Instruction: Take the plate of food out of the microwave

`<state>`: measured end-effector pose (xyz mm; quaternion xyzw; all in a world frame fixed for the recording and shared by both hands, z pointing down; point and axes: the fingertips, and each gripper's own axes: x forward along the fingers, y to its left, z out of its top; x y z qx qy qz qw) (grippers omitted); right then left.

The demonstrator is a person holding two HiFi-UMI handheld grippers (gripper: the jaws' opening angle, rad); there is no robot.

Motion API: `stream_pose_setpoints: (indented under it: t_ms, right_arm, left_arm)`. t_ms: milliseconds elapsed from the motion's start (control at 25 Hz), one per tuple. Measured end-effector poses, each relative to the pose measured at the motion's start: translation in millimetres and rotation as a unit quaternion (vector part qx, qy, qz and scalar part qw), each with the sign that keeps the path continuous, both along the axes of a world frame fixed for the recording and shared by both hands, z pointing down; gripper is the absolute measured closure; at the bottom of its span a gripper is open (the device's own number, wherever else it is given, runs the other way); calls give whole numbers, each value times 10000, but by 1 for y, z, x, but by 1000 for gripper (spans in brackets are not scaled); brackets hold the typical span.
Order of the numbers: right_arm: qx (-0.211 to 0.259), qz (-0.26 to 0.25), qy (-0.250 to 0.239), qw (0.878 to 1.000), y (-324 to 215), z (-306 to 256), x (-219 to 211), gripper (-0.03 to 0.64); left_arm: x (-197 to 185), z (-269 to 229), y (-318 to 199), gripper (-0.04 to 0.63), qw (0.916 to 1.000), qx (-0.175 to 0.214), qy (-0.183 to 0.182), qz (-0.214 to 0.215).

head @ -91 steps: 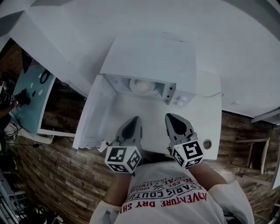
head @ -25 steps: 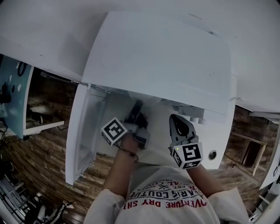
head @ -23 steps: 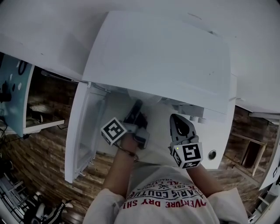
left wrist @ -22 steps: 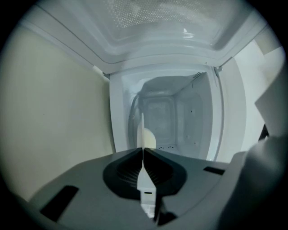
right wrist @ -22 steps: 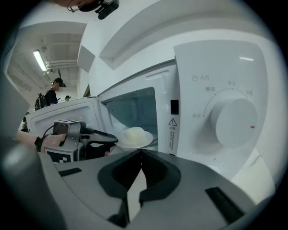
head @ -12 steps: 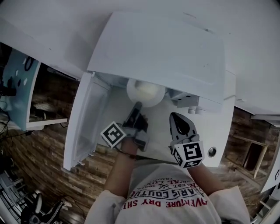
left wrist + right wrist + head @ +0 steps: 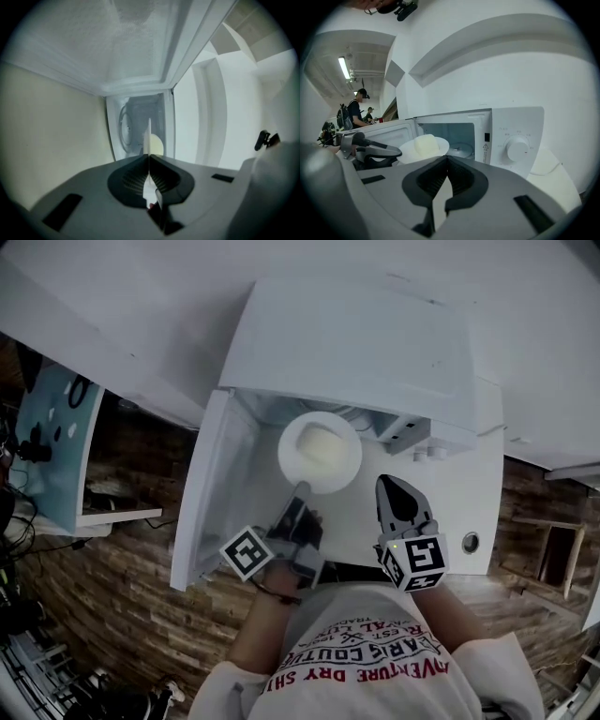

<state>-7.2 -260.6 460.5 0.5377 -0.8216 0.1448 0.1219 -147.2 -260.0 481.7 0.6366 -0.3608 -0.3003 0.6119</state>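
A white plate [image 7: 320, 452] with a pale mound of food [image 7: 322, 441] hangs in front of the open white microwave [image 7: 361, 343], just outside its cavity. My left gripper [image 7: 301, 491] is shut on the plate's near rim. In the left gripper view the plate [image 7: 149, 133] shows edge-on, clamped between the left gripper [image 7: 149, 157] jaws, with the food [image 7: 156, 146] beyond. My right gripper [image 7: 393, 484] is shut and empty, to the right of the plate and apart from it. The right gripper [image 7: 446, 158] view shows the plate [image 7: 423, 149] held out by the left gripper [image 7: 370, 151].
The microwave door [image 7: 211, 488] stands swung open to the left. The glass turntable [image 7: 461, 150] lies bare inside the cavity. A dial knob [image 7: 518, 149] sits on the control panel at the right. The white counter [image 7: 459, 512] runs under the microwave. People [image 7: 356, 112] stand far off.
The left gripper has drawn the plate back out of the microwave cavity toward me. The right gripper has stayed about where it was, shut.
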Motion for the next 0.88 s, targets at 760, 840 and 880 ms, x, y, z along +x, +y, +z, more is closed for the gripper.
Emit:
stream_pose_setpoints:
  t_ms: [760, 840, 880]
  right_arm:
    - [1020, 725, -106, 9921, 50, -93, -21, 607]
    - [1091, 727, -77, 9913, 50, -98, -22, 607]
    - [1125, 725, -60, 9910, 50, -101, -22, 607]
  left_arm:
    - [-22, -104, 46, 581, 9945, 887, -62, 558]
    - [-22, -112, 47, 581, 9938, 952, -29, 567]
    - [-22, -115, 46, 581, 9936, 972, 8, 568]
